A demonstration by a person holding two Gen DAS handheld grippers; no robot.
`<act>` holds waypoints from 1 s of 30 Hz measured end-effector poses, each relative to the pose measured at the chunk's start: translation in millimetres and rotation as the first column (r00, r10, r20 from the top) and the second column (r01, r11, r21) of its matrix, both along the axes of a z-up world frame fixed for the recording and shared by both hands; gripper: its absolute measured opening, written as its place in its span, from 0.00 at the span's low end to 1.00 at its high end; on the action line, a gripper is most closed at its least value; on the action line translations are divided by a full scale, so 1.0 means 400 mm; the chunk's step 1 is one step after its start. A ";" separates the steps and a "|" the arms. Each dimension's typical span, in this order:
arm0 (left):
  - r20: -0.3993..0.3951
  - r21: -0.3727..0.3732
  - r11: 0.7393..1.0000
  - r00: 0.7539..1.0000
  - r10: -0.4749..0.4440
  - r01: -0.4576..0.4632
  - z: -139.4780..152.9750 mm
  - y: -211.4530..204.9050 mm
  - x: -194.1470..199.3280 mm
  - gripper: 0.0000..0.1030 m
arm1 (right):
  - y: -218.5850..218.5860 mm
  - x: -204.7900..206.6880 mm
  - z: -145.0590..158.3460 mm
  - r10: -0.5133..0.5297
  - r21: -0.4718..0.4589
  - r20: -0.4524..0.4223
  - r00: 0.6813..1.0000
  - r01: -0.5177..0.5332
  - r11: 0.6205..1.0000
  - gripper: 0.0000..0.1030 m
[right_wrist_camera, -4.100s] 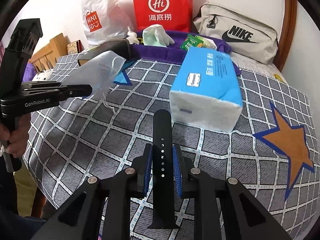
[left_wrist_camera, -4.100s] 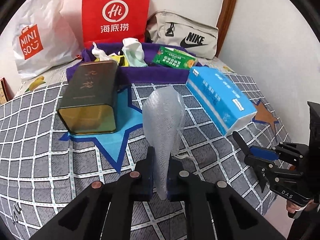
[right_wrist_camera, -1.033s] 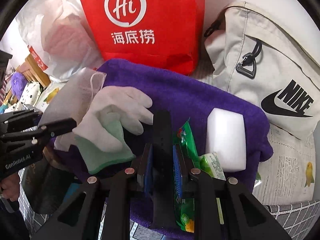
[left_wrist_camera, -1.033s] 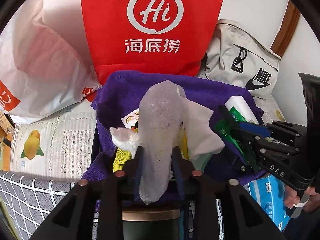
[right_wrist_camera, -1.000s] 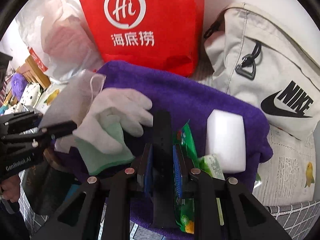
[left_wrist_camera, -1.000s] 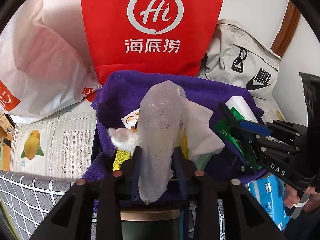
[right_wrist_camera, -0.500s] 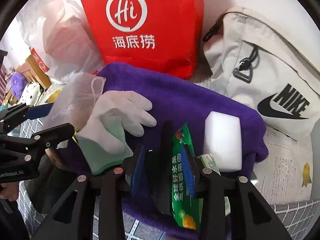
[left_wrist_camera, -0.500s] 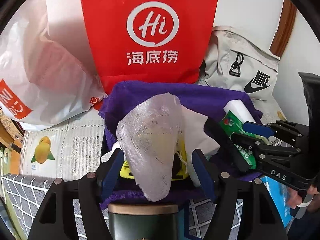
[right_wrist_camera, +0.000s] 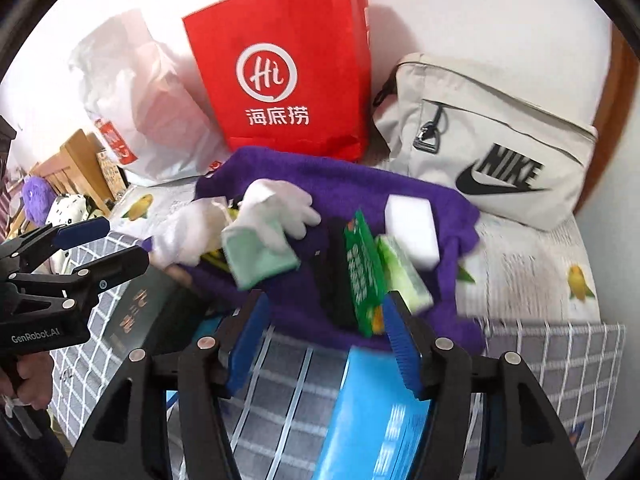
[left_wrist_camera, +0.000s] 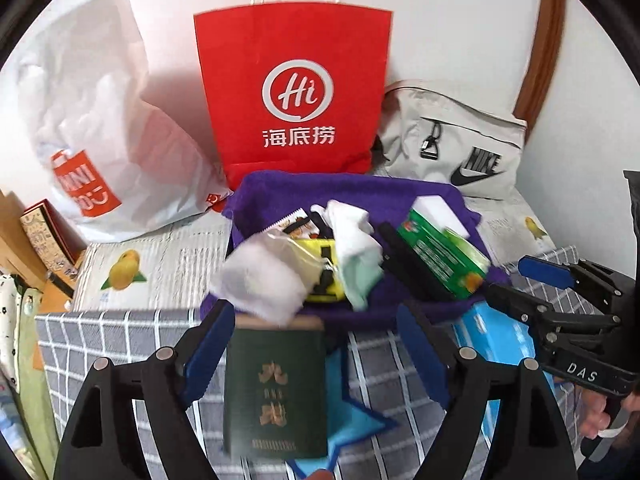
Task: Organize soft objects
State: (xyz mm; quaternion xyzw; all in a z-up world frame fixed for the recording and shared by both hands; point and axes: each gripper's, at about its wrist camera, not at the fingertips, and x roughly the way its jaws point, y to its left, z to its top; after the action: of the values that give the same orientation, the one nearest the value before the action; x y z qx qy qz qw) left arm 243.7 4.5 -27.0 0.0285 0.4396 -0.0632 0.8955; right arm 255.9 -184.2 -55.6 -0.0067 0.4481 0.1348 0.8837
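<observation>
A: Left wrist view, quick pass. My left gripper [left_wrist_camera: 312, 344] has its jaws wide apart, nothing between them, only the dark green tin [left_wrist_camera: 274, 392] lying below on the checked bedspread [left_wrist_camera: 120, 336].

B: And the soft stuff?

A: All heaped on the purple towel [left_wrist_camera: 320, 188] ahead. The white mesh pouch [left_wrist_camera: 260, 280] sits on the towel's near left edge, partly overhanging the tin's far end. Beside it is a white-and-green glove [left_wrist_camera: 352, 252], then a black strap [left_wrist_camera: 408, 268], a green packet [left_wrist_camera: 440, 256] and a white sponge [left_wrist_camera: 440, 208].

B: How will the pouch handle?

A: My read: very light, limp, no stiffness at all, slightly slick weave. It'd fold over the fingers rather than stand. I'd pinch it at a bunched middle, not a loose corner. Nothing fragile about it. It's blurred here, so I can't tell whether it has settled.

B: Right side?

A: Right wrist view: right gripper [right_wrist_camera: 324, 340] jaws also well apart, clamped on nothing. The blue tissue pack [right_wrist_camera: 376, 416] lies under them; the packet's near end sits just past the right finger. I can't tell if they touch.

B: Risk?

A: The pouch could slide off the towel edge onto the tin.
</observation>
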 end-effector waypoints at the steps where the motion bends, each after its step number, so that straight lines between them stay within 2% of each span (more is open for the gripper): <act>1: 0.007 0.007 1.000 1.000 0.001 -0.001 0.007 -0.005 -0.025 0.83 | 0.001 -0.024 0.005 -0.002 -0.002 0.004 1.000 0.002 1.000 0.60; 3: 0.030 0.025 1.000 1.000 0.004 -0.005 0.019 -0.012 -0.067 0.88 | 0.000 -0.065 0.016 -0.015 -0.001 0.011 1.000 0.015 1.000 0.67; 5: 0.050 0.045 0.999 0.999 0.021 -0.023 0.030 -0.016 -0.116 0.88 | -0.004 -0.118 0.029 -0.032 0.002 0.022 0.999 0.032 0.999 0.76; 9: 0.056 0.026 0.999 0.998 0.031 -0.033 0.044 -0.017 -0.198 0.88 | -0.005 -0.216 0.048 -0.039 -0.013 0.040 0.998 0.040 0.999 0.79; 16: 0.088 0.018 0.999 0.996 0.032 -0.034 0.074 -0.029 -0.346 0.88 | -0.025 -0.365 0.076 -0.083 -0.003 0.054 0.995 0.084 0.996 0.94; 19: 0.095 0.029 0.999 0.995 0.037 -0.040 0.077 -0.042 -0.386 0.88 | -0.042 -0.409 0.081 -0.108 0.016 0.052 0.993 0.107 0.994 0.97; 23: 0.088 -0.005 0.999 0.995 0.043 -0.043 0.077 -0.045 -0.433 0.88 | -0.064 -0.461 0.084 -0.127 0.063 0.053 0.990 0.124 0.990 1.00; 30: 0.113 0.001 0.999 0.993 0.037 -0.037 0.094 -0.067 -0.498 0.88 | -0.063 -0.516 0.086 -0.109 0.061 0.058 0.992 0.106 0.992 1.00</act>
State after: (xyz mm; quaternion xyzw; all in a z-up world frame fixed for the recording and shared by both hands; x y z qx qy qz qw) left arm 44.7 -22.3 10.8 0.0252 0.3887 -0.0442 0.9200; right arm 49.7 -209.6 -21.1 0.0391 0.4164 0.0998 0.9028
